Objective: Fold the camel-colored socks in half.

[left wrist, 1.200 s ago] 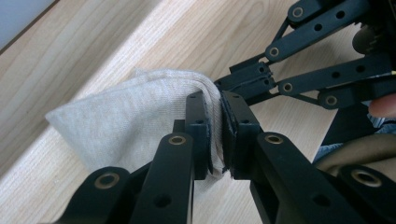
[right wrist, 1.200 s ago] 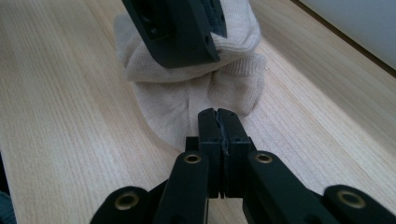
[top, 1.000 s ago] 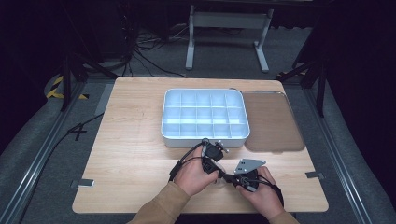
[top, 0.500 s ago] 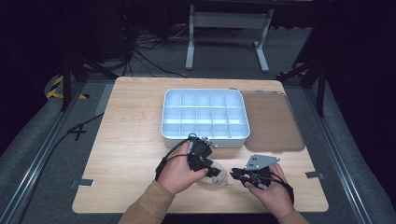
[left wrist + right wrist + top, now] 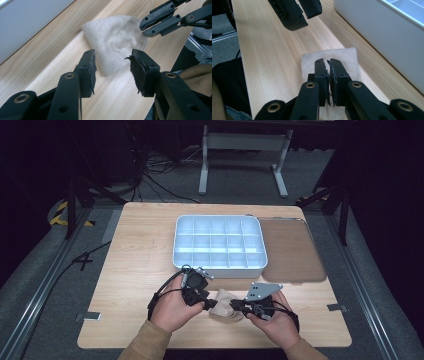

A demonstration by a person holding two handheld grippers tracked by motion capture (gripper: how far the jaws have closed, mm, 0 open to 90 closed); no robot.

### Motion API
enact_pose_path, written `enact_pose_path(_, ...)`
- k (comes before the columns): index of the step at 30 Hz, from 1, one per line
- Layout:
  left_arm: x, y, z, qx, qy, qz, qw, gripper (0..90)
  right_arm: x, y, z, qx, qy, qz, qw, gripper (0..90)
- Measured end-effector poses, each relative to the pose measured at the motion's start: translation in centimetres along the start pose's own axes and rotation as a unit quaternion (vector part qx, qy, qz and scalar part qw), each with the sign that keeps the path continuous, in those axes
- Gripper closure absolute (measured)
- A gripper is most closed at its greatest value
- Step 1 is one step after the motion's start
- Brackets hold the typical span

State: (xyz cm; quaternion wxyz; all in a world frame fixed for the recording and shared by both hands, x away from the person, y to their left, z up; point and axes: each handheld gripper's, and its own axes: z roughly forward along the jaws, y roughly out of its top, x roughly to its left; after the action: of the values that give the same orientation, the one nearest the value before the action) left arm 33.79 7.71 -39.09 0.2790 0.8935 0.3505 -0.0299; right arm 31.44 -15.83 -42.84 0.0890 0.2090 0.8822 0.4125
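Cloth [image 5: 226, 304], a small beige piece, is lying on the wooden table [image 5: 140, 250] near my edge, between my two grippers and in front of the white compartment tray [image 5: 219, 242]. I am holding my left gripper [image 5: 112, 67] with its jaws spread apart, hovering just above the near corner of the cloth and gripping nothing. In the left gripper view the cloth is showing through the gap between my pads [image 5: 90, 65]. I am keeping my right gripper [image 5: 328, 65] with its jaws drawn together, only a thin slit showing between them. The cloth is lying under their tips; I cannot tell whether any fabric is pinched. In the high view my left hand [image 5: 172, 307] and right hand [image 5: 277, 324] are coming in from the bottom edge. A brown lid [image 5: 291, 249] is lying flat just right of the tray.
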Motion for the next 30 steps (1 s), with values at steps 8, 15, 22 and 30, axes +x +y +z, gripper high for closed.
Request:
enact_pose_path(8, 0.5, -0.9, 0.1, 0.009, 0.011, -0.007, 0.9999, 57.9, 0.2, 0.1, 1.7, 0.039, 0.010, -0.008, 0.9992, 86.3)
enact_pose_path(15, 0.5, -0.5, 1.6, 0.025, 0.024, 0.013, 0.9993, 63.8, 0.3, -0.4, 1.4, 0.046, 0.004, -0.009, 0.9989, 87.0)
enact_pose_path(22, -0.1, 0.1, 3.7, 0.056, 0.012, 0.030, 0.9979, 70.9, 0.1, -1.1, 0.9, 0.051, -0.006, -0.001, 0.9987, 86.8)
enact_pose_path(30, -0.9, 0.7, 5.1, 0.076, 0.006, 0.050, 0.9958, 72.1, -0.1, -1.8, 0.4, 0.055, -0.017, 0.002, 0.9983, 86.1)
